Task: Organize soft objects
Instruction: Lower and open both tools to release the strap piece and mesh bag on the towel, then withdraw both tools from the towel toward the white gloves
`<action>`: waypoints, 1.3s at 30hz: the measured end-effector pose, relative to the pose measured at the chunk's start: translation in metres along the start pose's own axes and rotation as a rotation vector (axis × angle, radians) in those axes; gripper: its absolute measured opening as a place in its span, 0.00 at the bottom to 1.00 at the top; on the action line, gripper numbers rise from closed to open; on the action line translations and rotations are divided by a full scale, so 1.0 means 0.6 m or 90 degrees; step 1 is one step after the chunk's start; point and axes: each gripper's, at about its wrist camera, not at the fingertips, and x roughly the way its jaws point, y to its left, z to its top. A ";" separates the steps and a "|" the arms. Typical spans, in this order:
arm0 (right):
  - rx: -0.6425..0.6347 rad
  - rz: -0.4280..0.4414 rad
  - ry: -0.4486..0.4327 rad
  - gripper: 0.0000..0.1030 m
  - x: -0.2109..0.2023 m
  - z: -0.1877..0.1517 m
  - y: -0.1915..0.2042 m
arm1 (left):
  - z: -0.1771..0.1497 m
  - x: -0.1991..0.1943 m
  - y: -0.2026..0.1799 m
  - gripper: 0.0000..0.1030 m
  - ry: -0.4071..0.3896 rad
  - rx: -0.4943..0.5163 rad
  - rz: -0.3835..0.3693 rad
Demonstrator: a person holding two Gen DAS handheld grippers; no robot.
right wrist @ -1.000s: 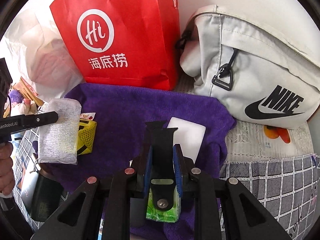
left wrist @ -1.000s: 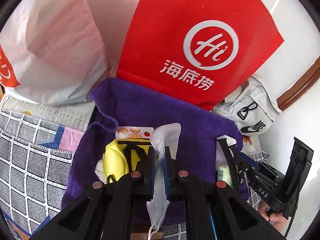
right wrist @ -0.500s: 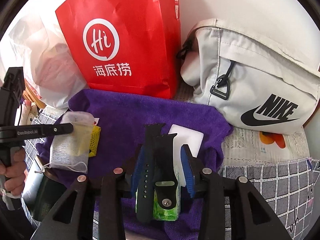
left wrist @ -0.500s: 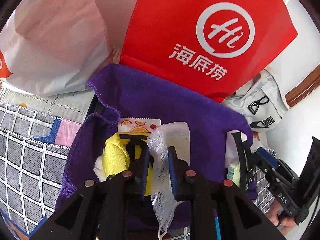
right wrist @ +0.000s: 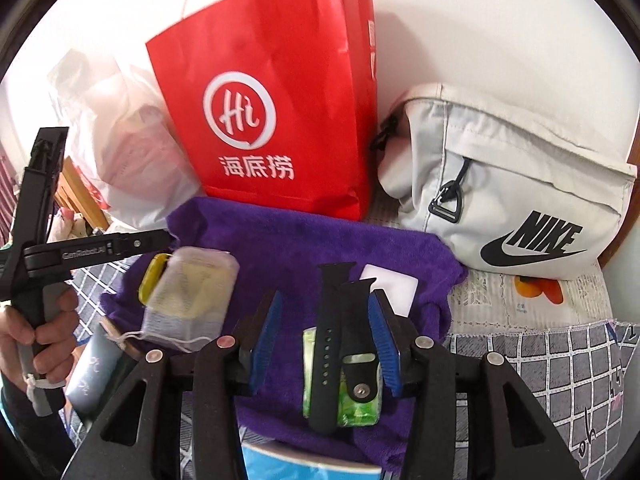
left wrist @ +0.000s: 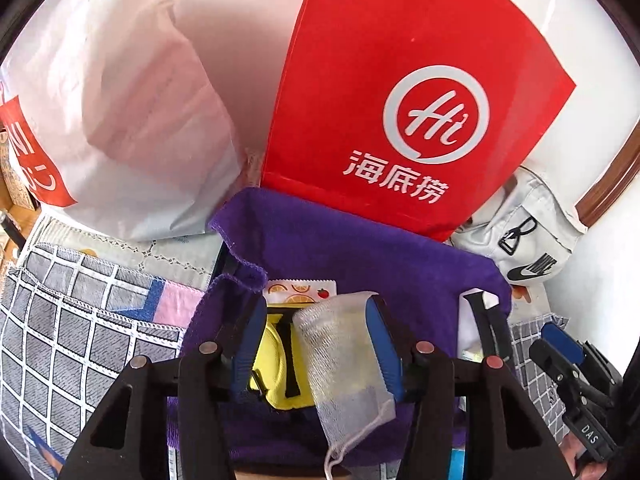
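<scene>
Release step underway on both sides. Left gripper (left wrist: 316,336) is opening, its jaws spreading around the mesh pouch (left wrist: 344,356), which is lying against the right-side pad and draped over the yellow pouch (left wrist: 272,364) on the purple towel (left wrist: 360,248). Right gripper (right wrist: 326,332) is opening too, with the black watch strap (right wrist: 332,340) lying loose between the jaws across the green tissue pack (right wrist: 356,396), also on the towel; its pads are no longer pressing.

Judgement for doing this well: keep widening until the mesh is fully clear of the pad, then lift straight back, since the pouch's drawstring (left wrist: 340,452) is trailing near the fingers and could be snagging. Same for the strap: withdraw along the jaw line, not sideways, so it is not being dragged off the tissue pack.

Against a second ago: both grippers were then clamped, left on the mesh, right on the strap; the mesh, then bunched into a narrow strip, is now spreading flat. The red paper bag (right wrist: 276,120) and grey Nike bag (right wrist: 512,208) are sitting where they were.
</scene>
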 end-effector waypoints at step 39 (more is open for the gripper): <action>-0.039 0.089 0.061 0.49 -0.170 -0.298 0.194 | -0.328 -0.262 0.054 0.48 -0.027 -0.004 -0.001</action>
